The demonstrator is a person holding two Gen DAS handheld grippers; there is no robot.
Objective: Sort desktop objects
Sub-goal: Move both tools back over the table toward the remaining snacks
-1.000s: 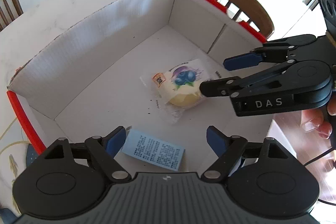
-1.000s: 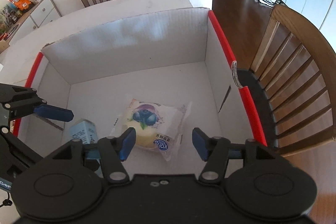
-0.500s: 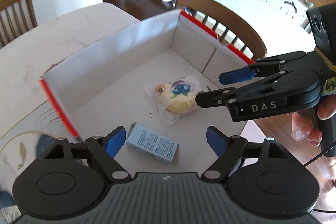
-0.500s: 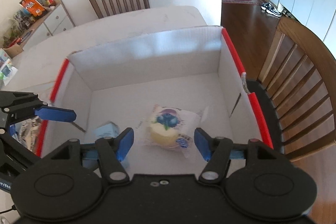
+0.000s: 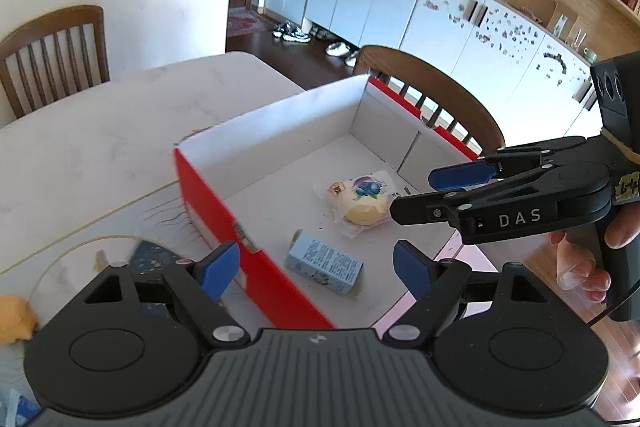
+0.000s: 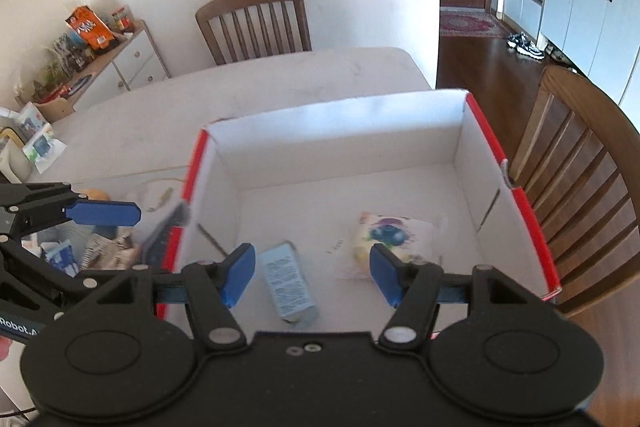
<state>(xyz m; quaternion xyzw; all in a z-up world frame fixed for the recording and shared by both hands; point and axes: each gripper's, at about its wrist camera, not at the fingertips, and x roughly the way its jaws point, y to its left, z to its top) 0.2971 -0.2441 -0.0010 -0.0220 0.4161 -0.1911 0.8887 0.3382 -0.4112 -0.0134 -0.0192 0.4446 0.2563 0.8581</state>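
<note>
Left wrist view: left gripper (image 5: 316, 269) spread, empty; unsorted clutter (image 6: 100, 247) lies to its left, outside red box (image 5: 256, 267).

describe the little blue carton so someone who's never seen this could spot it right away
Find the red box with white inside on the table. Two things lie on its floor: the pale blue carton lies flat near the front, covered in small print. Its neighbour is a round yellowish bun in clear wrap.
</note>
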